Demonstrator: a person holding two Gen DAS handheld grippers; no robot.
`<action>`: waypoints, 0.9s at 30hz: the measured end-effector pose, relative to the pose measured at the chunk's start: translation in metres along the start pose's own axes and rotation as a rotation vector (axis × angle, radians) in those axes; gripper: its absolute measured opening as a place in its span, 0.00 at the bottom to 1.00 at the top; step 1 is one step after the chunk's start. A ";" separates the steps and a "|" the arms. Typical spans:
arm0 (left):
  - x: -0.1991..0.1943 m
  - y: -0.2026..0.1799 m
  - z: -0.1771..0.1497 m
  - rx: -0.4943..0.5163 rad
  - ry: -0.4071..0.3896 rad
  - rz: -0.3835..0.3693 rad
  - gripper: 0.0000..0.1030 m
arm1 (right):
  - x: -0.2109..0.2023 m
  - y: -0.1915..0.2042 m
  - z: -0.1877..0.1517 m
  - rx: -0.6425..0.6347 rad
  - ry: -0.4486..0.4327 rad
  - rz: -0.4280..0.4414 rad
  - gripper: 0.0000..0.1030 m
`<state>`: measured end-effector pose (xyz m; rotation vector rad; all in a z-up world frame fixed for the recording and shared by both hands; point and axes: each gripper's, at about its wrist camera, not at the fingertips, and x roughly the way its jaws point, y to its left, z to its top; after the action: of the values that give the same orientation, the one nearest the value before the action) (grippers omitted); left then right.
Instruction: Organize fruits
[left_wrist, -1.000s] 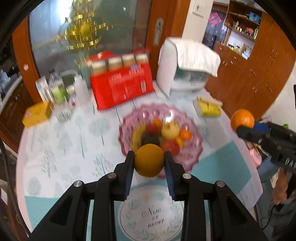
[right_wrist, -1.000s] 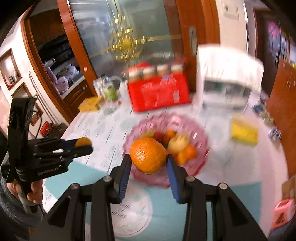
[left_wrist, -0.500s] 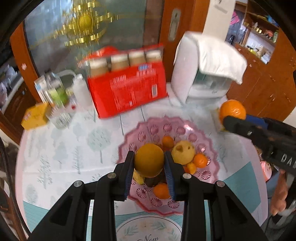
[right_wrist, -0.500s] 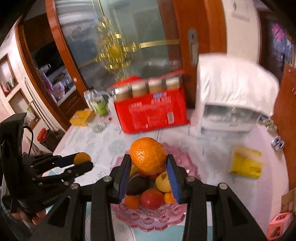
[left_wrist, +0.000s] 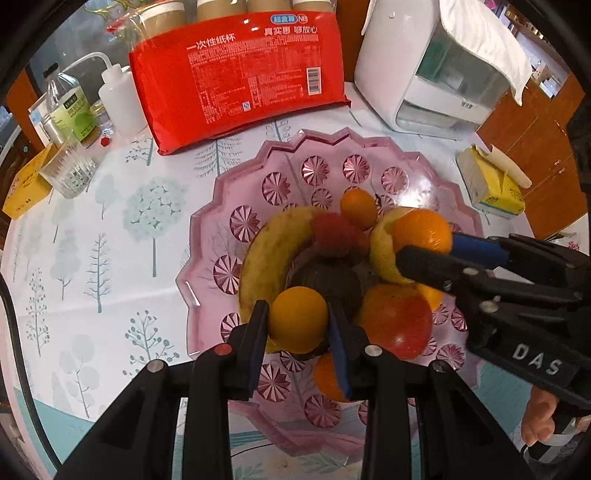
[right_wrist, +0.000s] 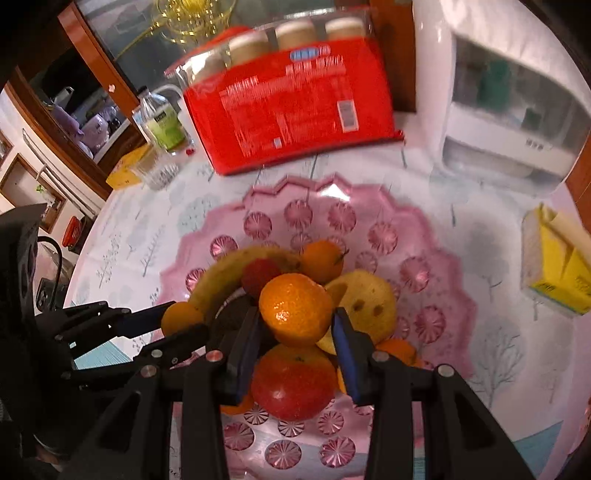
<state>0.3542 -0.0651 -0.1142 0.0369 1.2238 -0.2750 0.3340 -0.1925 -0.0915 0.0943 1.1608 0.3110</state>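
A pink glass fruit plate (left_wrist: 303, 173) (right_wrist: 436, 258) holds a banana (left_wrist: 273, 243), a red strawberry-like fruit (left_wrist: 334, 232), a small tangerine (left_wrist: 358, 208), a yellow apple (right_wrist: 365, 302), a red apple (left_wrist: 399, 325) (right_wrist: 295, 384) and a dark fruit (left_wrist: 328, 277). My left gripper (left_wrist: 298, 325) is shut on a yellow-orange fruit (left_wrist: 298, 319) just over the plate's near fruits. My right gripper (right_wrist: 295, 328) is shut on an orange (right_wrist: 295, 308) above the pile; it also shows in the left wrist view (left_wrist: 424, 245).
A red pack of paper cups (left_wrist: 240, 74) lies behind the plate. A white appliance (left_wrist: 436, 70) stands back right, a yellow carton (left_wrist: 491, 184) to the right. Bottles (left_wrist: 70, 110), a glass (left_wrist: 68, 170) and a yellow box (left_wrist: 26, 188) sit at the left.
Both grippers have moved forward and down onto the plate, each still holding its fruit. The fruits now hang just over the pile.
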 end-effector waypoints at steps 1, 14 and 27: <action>0.001 0.000 0.000 0.002 0.001 -0.002 0.29 | 0.003 0.001 -0.001 0.000 0.006 0.000 0.38; -0.012 0.006 -0.005 0.007 -0.049 0.024 0.71 | 0.001 0.001 0.000 0.019 0.005 0.009 0.47; -0.045 0.020 -0.018 -0.065 -0.090 0.048 0.78 | -0.030 0.002 -0.005 0.044 -0.063 -0.017 0.47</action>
<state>0.3278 -0.0343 -0.0810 -0.0026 1.1399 -0.1926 0.3182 -0.2000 -0.0663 0.1317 1.1056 0.2657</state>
